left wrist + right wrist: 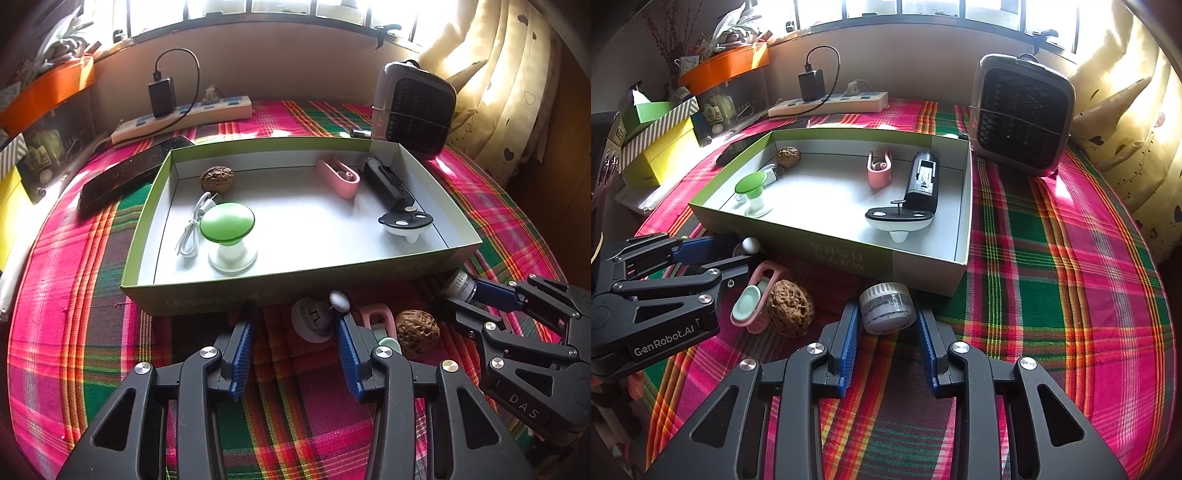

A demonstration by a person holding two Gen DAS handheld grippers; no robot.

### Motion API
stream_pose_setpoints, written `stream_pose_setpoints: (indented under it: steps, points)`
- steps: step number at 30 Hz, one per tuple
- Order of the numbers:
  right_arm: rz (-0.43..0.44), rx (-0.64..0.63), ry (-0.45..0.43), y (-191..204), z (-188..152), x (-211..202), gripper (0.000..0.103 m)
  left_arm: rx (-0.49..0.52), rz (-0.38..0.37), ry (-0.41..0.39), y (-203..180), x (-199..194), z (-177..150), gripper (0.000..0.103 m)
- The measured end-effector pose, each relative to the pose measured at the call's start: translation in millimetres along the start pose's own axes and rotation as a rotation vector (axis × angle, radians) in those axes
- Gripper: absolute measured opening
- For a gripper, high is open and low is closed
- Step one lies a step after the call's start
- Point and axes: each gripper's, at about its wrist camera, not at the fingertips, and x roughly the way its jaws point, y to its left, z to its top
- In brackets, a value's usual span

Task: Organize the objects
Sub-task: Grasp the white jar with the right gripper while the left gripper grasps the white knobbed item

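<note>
A shallow green box (pixel 221 295) holds a walnut (pixel 217 178), a white cable, a green-topped stand (pixel 228 221), a pink clip (pixel 338 178), a black device and a black-and-white gadget (pixel 405 221). In front of it lie a white round knobbed piece (pixel 312 319), a pink-and-mint clip (pixel 753 302) and a second walnut (pixel 790 308). My left gripper (pixel 297 314) stands open, with the white piece beside its right fingertip. My right gripper (pixel 885 311) is shut on a small white-lidded jar (pixel 886 308), low over the cloth by the box's front wall.
A plaid cloth (pixel 1052 277) covers the table. A dark desk fan (pixel 1021 114) stands behind the box's right corner. A power strip (pixel 827 103) with a charger lies along the back wall. A black phone (pixel 125 177) and stacked boxes (pixel 653 136) crowd the left.
</note>
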Motion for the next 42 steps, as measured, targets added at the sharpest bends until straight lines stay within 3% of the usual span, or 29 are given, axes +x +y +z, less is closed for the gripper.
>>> stream_pose_setpoints:
  steps: [4,9,42]
  points:
    - [0.000,0.000,0.000,0.1,0.1,-0.2,0.031,-0.011,-0.006,-0.006,2.7,-0.3,-0.9,0.028]
    - [0.000,0.000,0.000,0.2,0.2,-0.3,0.031,-0.023,-0.015,-0.008,4.9,-0.2,-1.4,0.021]
    - [-0.004,-0.004,0.000,0.7,0.7,0.3,0.031,-0.027,-0.025,-0.017,7.3,-2.4,-2.5,0.021]
